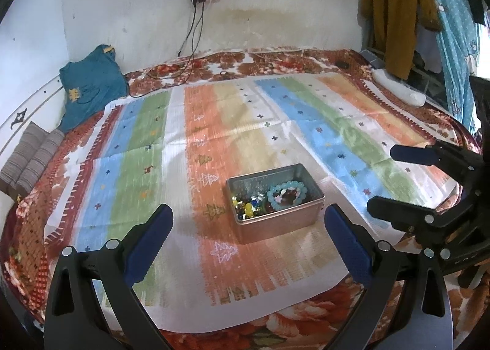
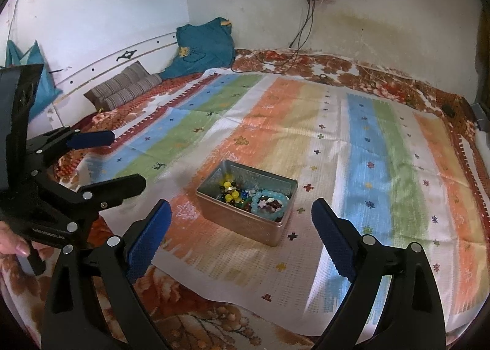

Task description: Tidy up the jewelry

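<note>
— Jewelry sits heaped in the metal tin [image 1: 275, 197], which rests on the striped cloth [image 1: 214, 123] spread over the bed. A pale blue bead bracelet [image 1: 286, 194] lies on top at one end; loose coloured beads [image 1: 246, 204] crowd the other.

— And the tools?

— Both are held back from the tin, touching nothing. The left hand-held gripper [image 1: 248, 227] has its fingers spread wide, with the tin seen between them. The right hand-held gripper [image 2: 242, 224] is likewise spread and carries nothing.

— So which step is this?

— I'd judge it an approach or a pause: everything is in the tin and nothing lies sorted on the cloth. Whether the sorting is starting or just finished, I cannot tell.

— What does the next move call for?

— Probably the bracelet, being uppermost. One gripper would dip inside the walls and pinch a single side of the ring, while the other steadies the tin's rim [image 2: 245, 166] so it doesn't slide on the cloth.
</note>
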`<state>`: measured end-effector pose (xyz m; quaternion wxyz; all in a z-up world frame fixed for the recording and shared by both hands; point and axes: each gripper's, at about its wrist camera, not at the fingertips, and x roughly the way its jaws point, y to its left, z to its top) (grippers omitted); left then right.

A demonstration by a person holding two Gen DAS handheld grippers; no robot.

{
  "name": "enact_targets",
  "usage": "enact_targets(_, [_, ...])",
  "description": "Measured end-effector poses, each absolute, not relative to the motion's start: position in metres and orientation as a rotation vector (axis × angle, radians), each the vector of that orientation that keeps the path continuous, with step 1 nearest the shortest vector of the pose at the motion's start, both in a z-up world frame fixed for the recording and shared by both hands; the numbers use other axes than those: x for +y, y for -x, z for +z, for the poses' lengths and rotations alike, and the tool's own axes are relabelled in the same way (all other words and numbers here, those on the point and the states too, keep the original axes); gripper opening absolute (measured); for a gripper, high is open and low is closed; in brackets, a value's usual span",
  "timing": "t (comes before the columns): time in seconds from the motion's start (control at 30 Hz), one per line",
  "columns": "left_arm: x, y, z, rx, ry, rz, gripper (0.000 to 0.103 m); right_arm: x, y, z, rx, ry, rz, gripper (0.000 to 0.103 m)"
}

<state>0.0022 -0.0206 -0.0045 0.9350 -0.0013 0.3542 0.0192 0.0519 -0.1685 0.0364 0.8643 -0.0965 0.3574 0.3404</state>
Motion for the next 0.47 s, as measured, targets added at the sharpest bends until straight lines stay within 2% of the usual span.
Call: enact_targets(0.47, [-0.026,0.009,0.004,0.649,-0.008,0.026,0.097,-0.176,-0.041,0.049,0.674,0.159,0.738,0.097])
